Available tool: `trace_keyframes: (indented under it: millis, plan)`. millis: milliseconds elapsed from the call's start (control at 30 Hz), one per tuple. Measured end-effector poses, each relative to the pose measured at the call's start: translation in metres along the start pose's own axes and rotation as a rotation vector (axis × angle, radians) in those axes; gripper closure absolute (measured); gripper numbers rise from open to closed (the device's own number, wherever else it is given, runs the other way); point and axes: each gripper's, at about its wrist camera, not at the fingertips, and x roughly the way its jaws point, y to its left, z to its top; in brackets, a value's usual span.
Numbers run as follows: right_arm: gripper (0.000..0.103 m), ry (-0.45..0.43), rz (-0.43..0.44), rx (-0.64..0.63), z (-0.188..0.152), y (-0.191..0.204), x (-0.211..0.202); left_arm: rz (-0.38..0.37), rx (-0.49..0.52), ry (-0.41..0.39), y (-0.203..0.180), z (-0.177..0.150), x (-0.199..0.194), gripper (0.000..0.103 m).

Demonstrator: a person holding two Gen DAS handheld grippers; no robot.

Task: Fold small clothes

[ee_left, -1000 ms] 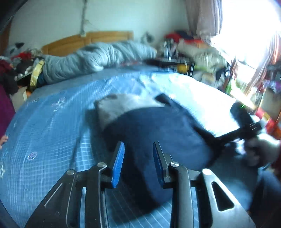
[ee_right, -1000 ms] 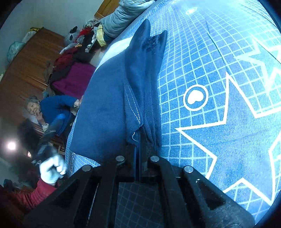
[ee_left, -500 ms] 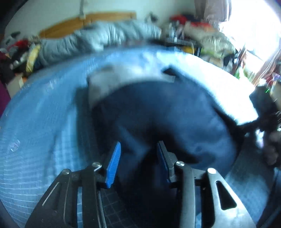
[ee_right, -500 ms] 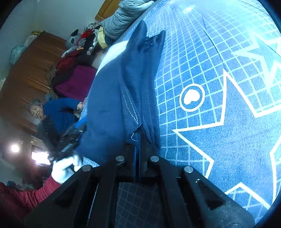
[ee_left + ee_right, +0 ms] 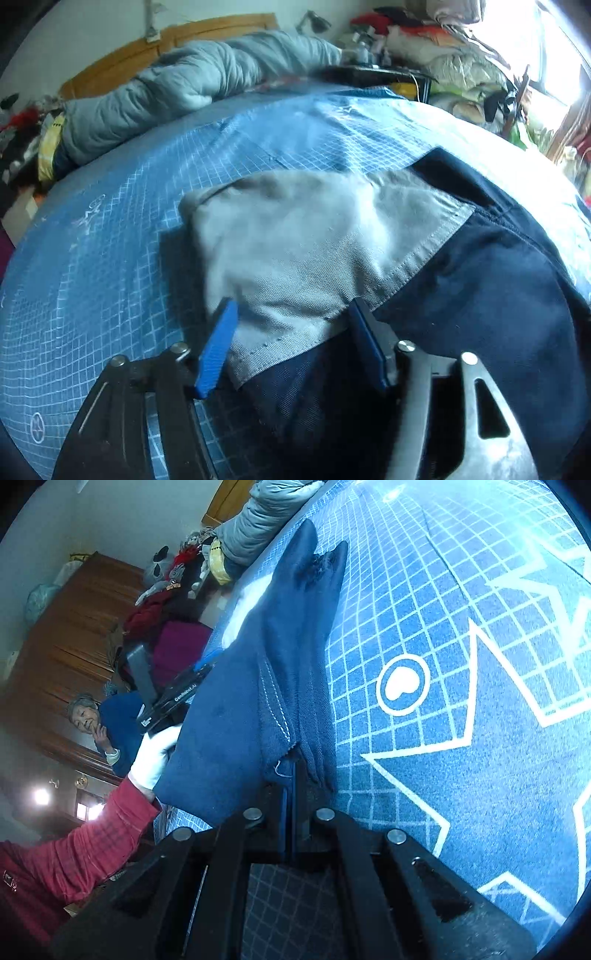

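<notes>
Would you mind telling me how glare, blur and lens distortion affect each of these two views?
Left wrist view: the window at upper right is blown out white, the far clutter is soft, and the fisheye bulges the blue grid-patterned bedsheet into a dome. Right wrist view: glare whitens the sheet's top right, grid lines curve, while the dark navy garment looks fairly sharp.

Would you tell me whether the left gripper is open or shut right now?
Open: the left gripper has its blue pads spread wide apart, straddling the grey panel of the navy garment.
</notes>
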Motion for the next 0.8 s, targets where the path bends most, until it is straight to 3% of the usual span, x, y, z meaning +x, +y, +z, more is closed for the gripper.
trace_keyframes:
  millis: [33, 100, 133, 200, 233, 300, 367, 433, 500, 567, 633, 667, 700, 767, 800]
  plan:
    - [0.103, 0.004, -0.01, -0.006, 0.0, 0.002, -0.001, -0.008, -0.018, 0.005, 0.003, 0.003, -0.005, 0.037]
    - [0.095, 0.02, -0.039, -0.018, 0.002, 0.013, -0.006, -0.028, -0.058, 0.009, 0.007, 0.004, -0.021, 0.054]
    - [0.091, 0.029, -0.075, -0.055, 0.003, 0.023, -0.013, -0.031, -0.057, 0.008, 0.006, 0.001, -0.031, 0.058]
    - [0.063, 0.003, -0.126, -0.136, 0.006, 0.043, -0.038, -0.06, -0.047, -0.052, -0.006, -0.01, -0.073, 0.059]
    - [0.061, -0.024, -0.139, -0.163, 0.009, 0.051, -0.052, -0.092, -0.042, -0.078, -0.015, -0.018, -0.095, 0.058]
    - [0.06, -0.097, -0.157, -0.212, 0.023, 0.067, -0.078, -0.133, -0.003, -0.103, -0.034, -0.038, -0.13, 0.056]
    - [0.06, -0.148, -0.142, -0.273, 0.051, 0.082, -0.077, -0.186, -0.022, -0.083, -0.048, -0.061, -0.147, 0.055]
    - [0.064, -0.121, -0.171, -0.374, 0.091, 0.099, -0.039, -0.2, -0.031, -0.039, -0.064, -0.085, -0.147, 0.055]
    - [0.075, -0.063, -0.172, -0.416, 0.13, 0.104, 0.011, -0.172, -0.044, -0.001, -0.076, -0.103, -0.141, 0.056]
    - [0.075, -0.008, -0.26, -0.446, 0.158, 0.099, 0.058, -0.172, -0.113, -0.007, -0.074, -0.112, -0.146, 0.055]
    - [0.081, 0.062, -0.379, -0.411, 0.177, 0.075, 0.096, -0.13, -0.132, -0.008, -0.074, -0.117, -0.155, 0.051]
    - [0.092, 0.077, -0.416, -0.367, 0.181, 0.061, 0.104, -0.12, -0.155, -0.011, -0.069, -0.12, -0.16, 0.051]
    - [0.094, 0.05, -0.419, -0.345, 0.181, 0.058, 0.099, -0.118, -0.179, -0.014, -0.065, -0.125, -0.168, 0.049]
    - [0.084, -0.024, -0.435, -0.334, 0.168, 0.07, 0.073, -0.102, -0.214, -0.019, -0.055, -0.134, -0.182, 0.044]
    - [0.072, -0.064, -0.425, -0.351, 0.154, 0.08, 0.055, -0.07, -0.231, -0.016, -0.048, -0.139, -0.189, 0.044]
